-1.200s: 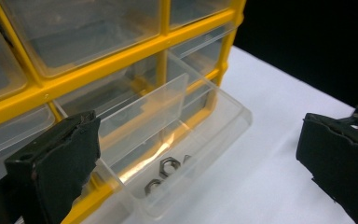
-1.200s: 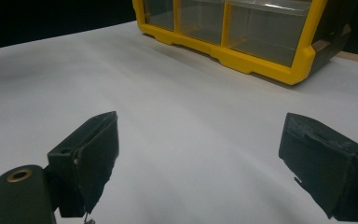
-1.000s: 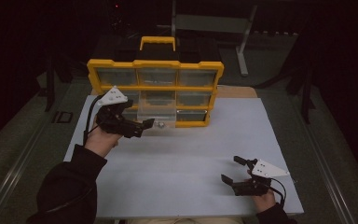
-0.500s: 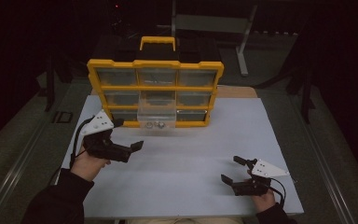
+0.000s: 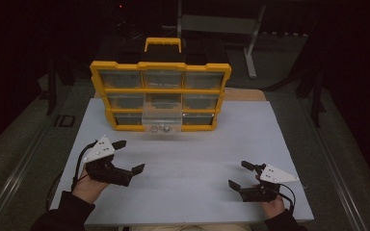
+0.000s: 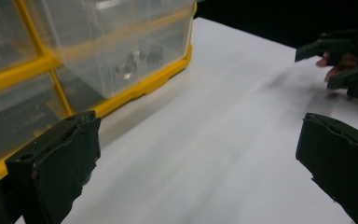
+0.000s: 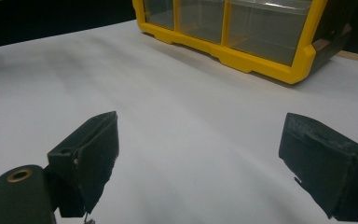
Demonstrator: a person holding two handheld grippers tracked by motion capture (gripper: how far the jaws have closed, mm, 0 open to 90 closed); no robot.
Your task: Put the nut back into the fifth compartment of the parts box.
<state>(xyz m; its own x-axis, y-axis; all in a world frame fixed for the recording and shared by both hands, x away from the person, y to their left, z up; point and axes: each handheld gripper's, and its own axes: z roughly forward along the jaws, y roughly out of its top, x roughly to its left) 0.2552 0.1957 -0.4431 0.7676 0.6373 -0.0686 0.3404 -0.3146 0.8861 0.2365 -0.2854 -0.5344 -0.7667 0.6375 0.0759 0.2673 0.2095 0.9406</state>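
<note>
Nearest the person, the right hand-held gripper rests low on the white surface, jaws wide and empty. The left hand-held gripper sits a little farther in, also spread wide, holding nothing. Beyond both, well apart from them, the clear drawer juts out of the yellow organizer, with small metal parts lying in it. Judging by that, the drawer is open; reaching in or shutting it is still to do.
</note>
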